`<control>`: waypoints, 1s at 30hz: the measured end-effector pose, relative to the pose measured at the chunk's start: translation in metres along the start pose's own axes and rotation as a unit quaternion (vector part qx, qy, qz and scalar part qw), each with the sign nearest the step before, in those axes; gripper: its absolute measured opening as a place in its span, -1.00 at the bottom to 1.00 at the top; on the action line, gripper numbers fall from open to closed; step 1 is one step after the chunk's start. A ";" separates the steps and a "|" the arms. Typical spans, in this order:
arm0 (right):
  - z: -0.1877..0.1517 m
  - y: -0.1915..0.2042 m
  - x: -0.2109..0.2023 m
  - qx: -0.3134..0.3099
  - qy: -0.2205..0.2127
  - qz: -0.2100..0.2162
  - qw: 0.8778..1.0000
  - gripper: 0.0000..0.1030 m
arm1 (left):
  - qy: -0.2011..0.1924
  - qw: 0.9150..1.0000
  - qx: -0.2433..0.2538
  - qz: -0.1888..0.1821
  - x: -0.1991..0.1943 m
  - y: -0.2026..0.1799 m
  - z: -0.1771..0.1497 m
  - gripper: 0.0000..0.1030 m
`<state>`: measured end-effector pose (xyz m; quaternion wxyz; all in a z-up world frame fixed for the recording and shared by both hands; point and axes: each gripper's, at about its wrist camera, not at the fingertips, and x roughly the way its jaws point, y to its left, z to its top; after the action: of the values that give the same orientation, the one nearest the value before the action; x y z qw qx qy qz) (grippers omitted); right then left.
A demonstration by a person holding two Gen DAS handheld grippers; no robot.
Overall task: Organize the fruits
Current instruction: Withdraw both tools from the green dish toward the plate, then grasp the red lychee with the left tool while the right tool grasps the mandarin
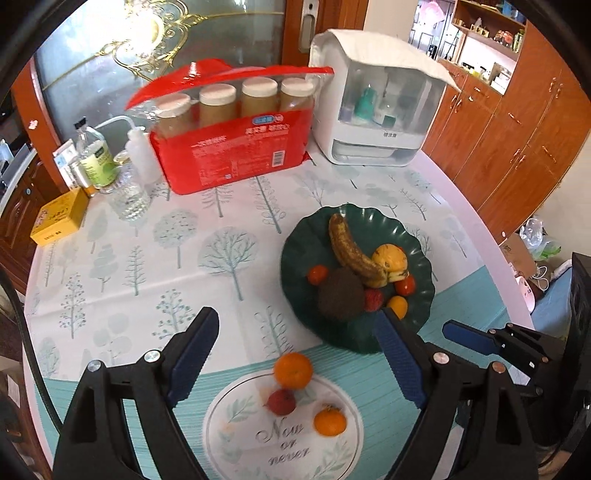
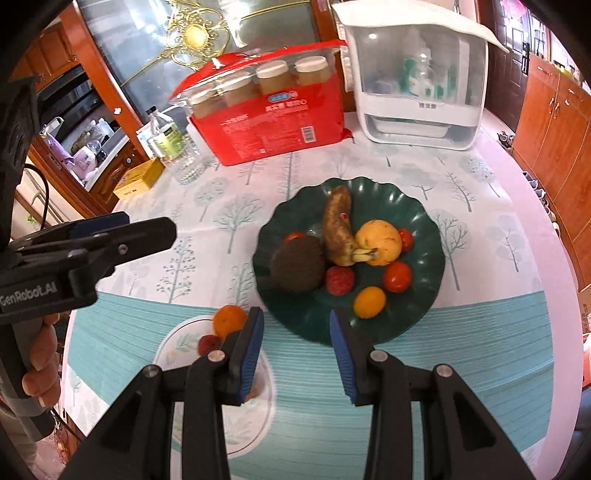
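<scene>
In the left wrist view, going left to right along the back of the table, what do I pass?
Yellow box → green-label bottle → white squeeze bottle → red pack of jars → white cabinet.

Both views bright, evenly lit, indoor daylight look, colours saturated. Strong fisheye: black circular vignette at corners, cabinets and table edge bow hard toward the rim. Glare spot on the glass door in left wrist view, repeated on the gold ornament in right wrist view; small highlight on the clear white container. Shadows soft and short under the green plate. Slight motion blur overall, printed text on the tablecloth smeared, red pack label unreadable. Near gripper arms sharp-ish, far shelves soft.
</scene>
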<state>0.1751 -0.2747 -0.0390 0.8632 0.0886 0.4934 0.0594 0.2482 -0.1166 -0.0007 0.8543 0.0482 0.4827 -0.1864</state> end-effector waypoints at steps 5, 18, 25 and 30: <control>-0.016 0.019 -0.005 0.001 0.003 0.004 1.000 -0.27 | -0.001 1.000 -0.004 -0.004 -0.016 0.020 -0.020 0.68; -0.066 0.054 0.018 -0.001 0.045 0.002 0.999 -0.15 | 0.048 0.999 0.021 -0.010 0.004 0.038 -0.085 0.68; -0.088 0.057 0.048 0.002 0.073 -0.007 0.997 -0.15 | 0.093 0.995 0.047 -0.004 0.040 0.038 -0.114 0.68; -0.094 0.058 0.068 0.006 0.086 -0.007 0.996 -0.15 | 0.110 0.993 0.045 -0.001 0.063 0.041 -0.121 0.68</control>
<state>0.1274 -0.1964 -0.1312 0.8174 0.0851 0.5668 0.0576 0.1948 -0.0637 -0.1224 0.7928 0.1066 0.5648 -0.2026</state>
